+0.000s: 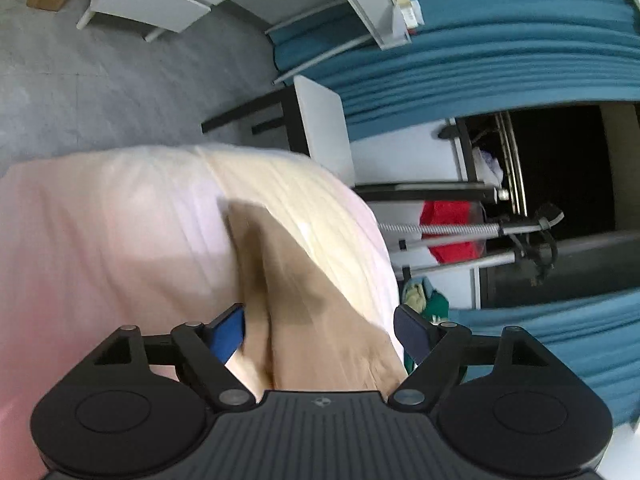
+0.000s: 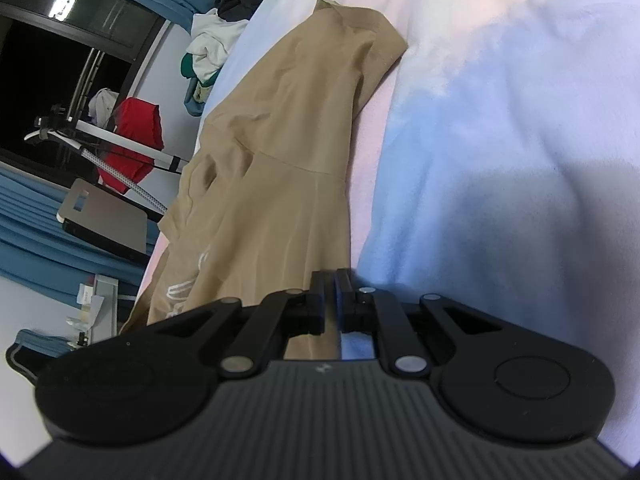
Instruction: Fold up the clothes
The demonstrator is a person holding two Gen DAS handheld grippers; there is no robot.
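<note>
The tan garment (image 2: 276, 168) is stretched lengthwise straight ahead of the right gripper (image 2: 330, 300), its hem pinched there. The left gripper (image 1: 320, 332) is spread wide, cloth between its fingers.

Left black two-finger tongs (image 1: 320, 332): jaws spread wide, blue pads facing each other, with tan fabric lying loose in the gap between them.
Left tongs pose: pointing forward and downward along the cloth; the view is motion-blurred.
Right black two-finger tongs (image 2: 330, 300): jaws drawn almost together, a thin strip of tan fabric pinched between the blue pads.
Right tongs pose: held low, pointing along the garment's length.
</note>
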